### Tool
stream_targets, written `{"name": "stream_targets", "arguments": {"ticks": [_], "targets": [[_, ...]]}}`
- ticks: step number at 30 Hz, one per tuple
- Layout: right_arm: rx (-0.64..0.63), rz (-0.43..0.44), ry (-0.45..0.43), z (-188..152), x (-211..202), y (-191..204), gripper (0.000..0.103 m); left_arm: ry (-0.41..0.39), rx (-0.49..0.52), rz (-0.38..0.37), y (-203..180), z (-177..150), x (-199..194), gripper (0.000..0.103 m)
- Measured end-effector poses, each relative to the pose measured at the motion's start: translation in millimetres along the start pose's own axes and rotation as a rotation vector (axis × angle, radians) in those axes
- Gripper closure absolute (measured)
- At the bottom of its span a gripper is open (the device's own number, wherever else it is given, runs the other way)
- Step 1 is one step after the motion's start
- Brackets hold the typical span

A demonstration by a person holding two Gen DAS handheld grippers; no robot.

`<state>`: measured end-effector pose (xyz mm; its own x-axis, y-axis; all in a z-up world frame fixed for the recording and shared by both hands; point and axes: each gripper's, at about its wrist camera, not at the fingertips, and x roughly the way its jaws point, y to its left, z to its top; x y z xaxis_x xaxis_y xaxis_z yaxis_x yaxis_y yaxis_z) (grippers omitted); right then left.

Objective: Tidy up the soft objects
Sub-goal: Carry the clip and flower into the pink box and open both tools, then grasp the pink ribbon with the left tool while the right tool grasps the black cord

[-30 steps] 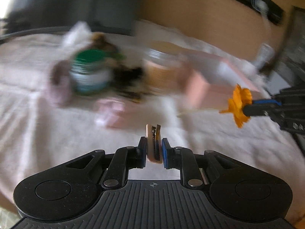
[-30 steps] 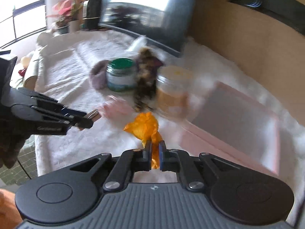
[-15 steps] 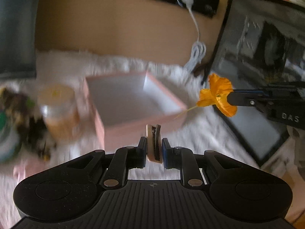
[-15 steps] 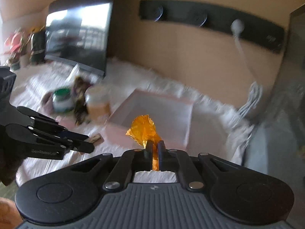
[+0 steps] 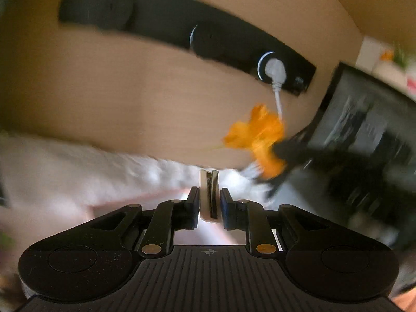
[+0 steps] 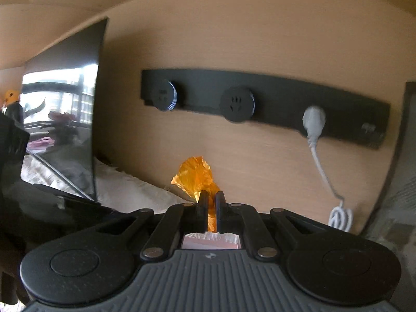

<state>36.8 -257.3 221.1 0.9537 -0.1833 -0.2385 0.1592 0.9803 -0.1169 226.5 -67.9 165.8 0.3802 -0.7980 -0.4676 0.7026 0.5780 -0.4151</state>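
Observation:
My left gripper (image 5: 210,195) is shut on a small beige hair clip (image 5: 206,197) that stands upright between its pads. To its upper right, the blurred orange fabric flower (image 5: 260,137) sits at the tip of my right gripper (image 5: 286,153). In the right wrist view, my right gripper (image 6: 211,200) is shut on the orange flower (image 6: 195,176), whose petals stick up past the fingertips. Both grippers are raised and face the wooden wall. A strip of the pink box (image 6: 208,241) shows through the gap under the right gripper's fingers.
A black socket strip (image 6: 260,104) runs along the wall with a white plug and cable (image 6: 314,127) hanging from it. A dark screen (image 6: 65,119) stands at the left, a dark framed picture (image 5: 364,135) at the right. A white fluffy cover (image 5: 78,171) lies below.
Both grippers have risen and swung right, away from the jars, past the pink box and up toward the wall. The clip and the flower stay gripped.

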Motion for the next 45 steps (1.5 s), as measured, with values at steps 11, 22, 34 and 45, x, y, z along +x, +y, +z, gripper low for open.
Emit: {"name": "stream_targets", "arguments": {"ticks": [11,22,34,45], "targets": [[0.066,-0.007,0.322,-82.7,37.0,-13.4,0.062,0.371,0.151,0.306,3.1,-50.8,97.8,0.083],[0.049,-0.02,0.276,-101.6,0.0,-7.4,0.039,0.034,0.129,0.207,-16.9,-73.4,1.5,0.083],[-0.001,0.166,0.342,-120.8,-3.9,43.5,0.039,-0.003,-0.054,0.479,21.0,-169.0,-103.6,0.083],[-0.092,0.254,0.377,-136.9,-2.4,91.0,0.039,-0.056,-0.235,0.673,72.3,-192.2,-151.9,0.083]]}}
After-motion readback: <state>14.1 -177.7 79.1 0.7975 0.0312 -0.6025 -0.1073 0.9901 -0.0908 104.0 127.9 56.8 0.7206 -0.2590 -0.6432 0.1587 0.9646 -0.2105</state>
